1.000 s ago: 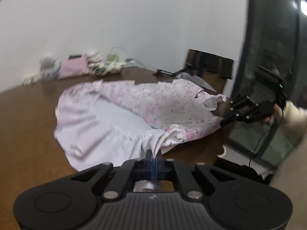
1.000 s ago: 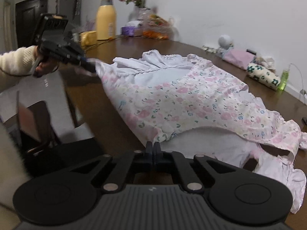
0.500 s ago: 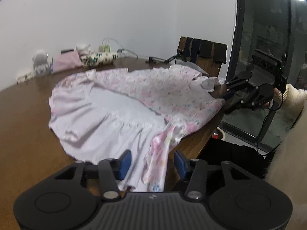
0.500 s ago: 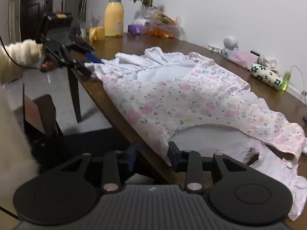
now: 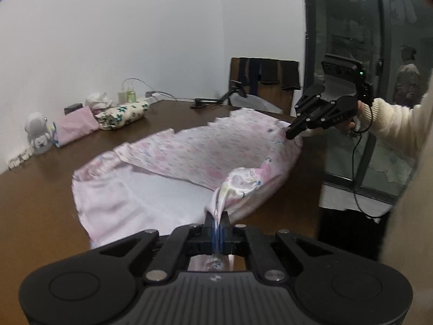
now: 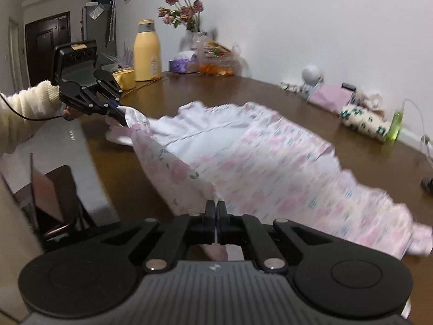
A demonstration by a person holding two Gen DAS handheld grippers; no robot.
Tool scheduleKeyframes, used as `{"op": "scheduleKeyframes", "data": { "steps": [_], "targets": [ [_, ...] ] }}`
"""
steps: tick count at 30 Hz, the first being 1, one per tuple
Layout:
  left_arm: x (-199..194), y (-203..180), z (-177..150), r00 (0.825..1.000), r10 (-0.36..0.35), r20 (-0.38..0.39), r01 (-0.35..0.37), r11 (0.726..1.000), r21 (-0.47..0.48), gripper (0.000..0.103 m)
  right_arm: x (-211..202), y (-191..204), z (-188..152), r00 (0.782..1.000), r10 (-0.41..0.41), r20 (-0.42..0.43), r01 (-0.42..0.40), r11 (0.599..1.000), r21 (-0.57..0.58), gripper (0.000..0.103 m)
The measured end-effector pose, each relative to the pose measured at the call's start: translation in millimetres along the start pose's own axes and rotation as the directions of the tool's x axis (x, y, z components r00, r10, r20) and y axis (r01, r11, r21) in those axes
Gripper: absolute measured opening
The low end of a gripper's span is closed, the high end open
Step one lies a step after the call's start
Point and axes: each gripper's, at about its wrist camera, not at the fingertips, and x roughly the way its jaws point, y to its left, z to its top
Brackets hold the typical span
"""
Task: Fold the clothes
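A pink floral dress (image 5: 194,159) with a white lining lies on the brown table (image 5: 32,195); it also shows in the right wrist view (image 6: 270,168). My left gripper (image 5: 216,219) is shut on the dress's near edge and lifts it off the table. My right gripper (image 6: 216,208) is shut on the same edge further along. Each gripper shows in the other's view, the right one (image 5: 291,132) and the left one (image 6: 121,117), with the edge stretched between them above the table.
Folded clothes (image 5: 121,113), a pink pouch (image 5: 75,127) and a small white figure (image 5: 36,132) line the far table edge. A yellow bottle (image 6: 147,51), a flower vase (image 6: 199,38) and snack bags stand at one end. A chair (image 5: 263,81) is behind the table.
Half a second ago both grippers were open near the dress edge at the table's front. Both have shut on the edge and raised it off the table.
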Motion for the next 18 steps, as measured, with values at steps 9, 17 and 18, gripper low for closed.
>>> {"op": "scheduleKeyframes", "data": {
  "steps": [9,17,18],
  "targets": [
    [56.0,52.4,9.2,0.978,0.178,-0.106,-0.19,0.975,-0.115,0.02,73.5,-34.8,15.6,0.962,-0.24,-0.126,0.237,0.971,-0.038,0.004],
    [-1.1,29.0,-20.8,0.983,0.181,0.04,-0.16,0.939,-0.304,0.063,-23.9,-30.0,4.4,0.962,-0.268,0.055,0.262,0.961,0.093,0.052],
    [-0.8,23.4,-24.7,0.982,0.188,0.033,-0.168,0.934,-0.315,0.063,-36.5,-27.2,-2.6,0.971,-0.235,0.034,0.23,0.967,0.106,0.058]
  ]
}}
